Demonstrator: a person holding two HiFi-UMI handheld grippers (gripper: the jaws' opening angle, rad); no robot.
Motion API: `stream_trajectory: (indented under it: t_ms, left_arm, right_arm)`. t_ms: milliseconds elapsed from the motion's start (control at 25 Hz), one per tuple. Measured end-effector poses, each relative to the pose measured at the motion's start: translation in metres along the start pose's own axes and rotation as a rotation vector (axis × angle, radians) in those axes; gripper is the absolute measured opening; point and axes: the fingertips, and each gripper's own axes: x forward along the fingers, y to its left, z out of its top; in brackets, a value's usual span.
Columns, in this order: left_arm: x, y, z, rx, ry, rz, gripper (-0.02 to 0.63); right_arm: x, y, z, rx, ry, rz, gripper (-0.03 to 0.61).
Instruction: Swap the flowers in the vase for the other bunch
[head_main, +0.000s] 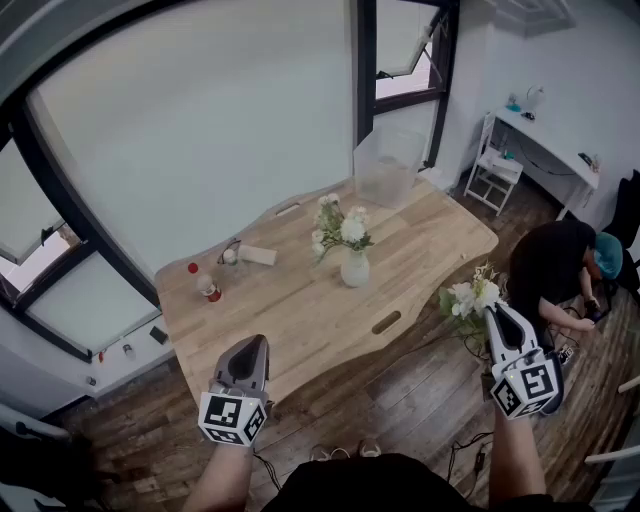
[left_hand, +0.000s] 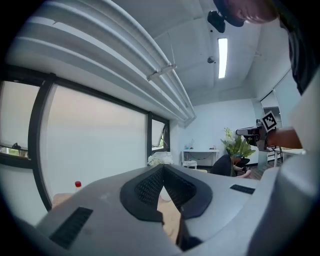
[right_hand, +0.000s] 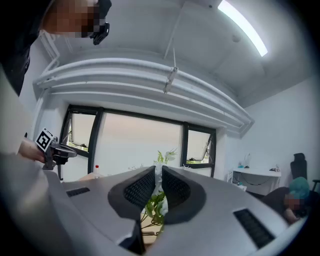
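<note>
The right gripper (head_main: 497, 312) pinches the stems of the spare bunch (head_main: 470, 297) beside the table (head_main: 300, 330), likely kept clear until the left gripper (head_main: 250, 346), closed on nothing, empties the vase (head_main: 355, 270) of its 1 old bunch (head_main: 340, 228).

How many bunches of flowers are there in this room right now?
2. The first bunch stands in the white vase on the table; the second bunch is held in the right claw, beside the table. No others show.
</note>
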Motion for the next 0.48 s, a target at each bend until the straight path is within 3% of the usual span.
stream_trajectory:
  t_ms: [480]
  left_arm:
    - [0.034, -0.056, 0.008, -0.001, 0.001, 0.048, 0.008]
  right_arm:
    - [-0.013, -0.054, -0.003, 0.039, -0.040, 0.059, 0.061]
